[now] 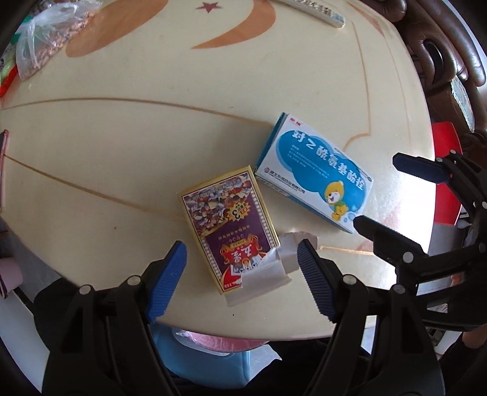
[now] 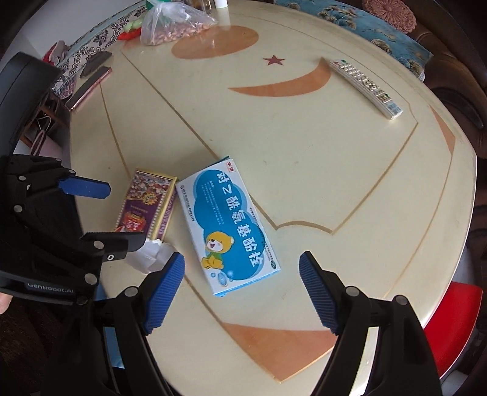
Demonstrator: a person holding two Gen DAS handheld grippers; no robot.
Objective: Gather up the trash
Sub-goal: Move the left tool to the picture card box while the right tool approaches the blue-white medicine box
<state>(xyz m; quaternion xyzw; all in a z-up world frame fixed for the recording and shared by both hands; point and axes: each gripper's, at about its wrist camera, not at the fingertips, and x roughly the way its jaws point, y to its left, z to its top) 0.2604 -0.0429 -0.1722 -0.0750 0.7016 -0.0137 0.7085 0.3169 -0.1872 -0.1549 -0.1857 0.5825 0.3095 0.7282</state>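
Left gripper [image 1: 242,262] hovering wide open, empty, over torn purple box [image 1: 229,222]; right gripper [image 2: 242,269] likewise over blue box [image 2: 228,225] beside it. Risk: torn flap slipping, grippers colliding.

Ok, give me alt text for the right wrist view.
An open right hand-held gripper hovers over a blue and white medicine box on a cream table. A torn purple box lies beside it, under the open left hand-held gripper.

Phone [image 1: 3,164]: cut off by the left wrist view's left edge.
Remote [image 1: 316,12]: top cropped in the left view.
Purple box [image 2: 146,204]: near end hidden behind left gripper [image 2: 121,213].
Box print: too small to read.
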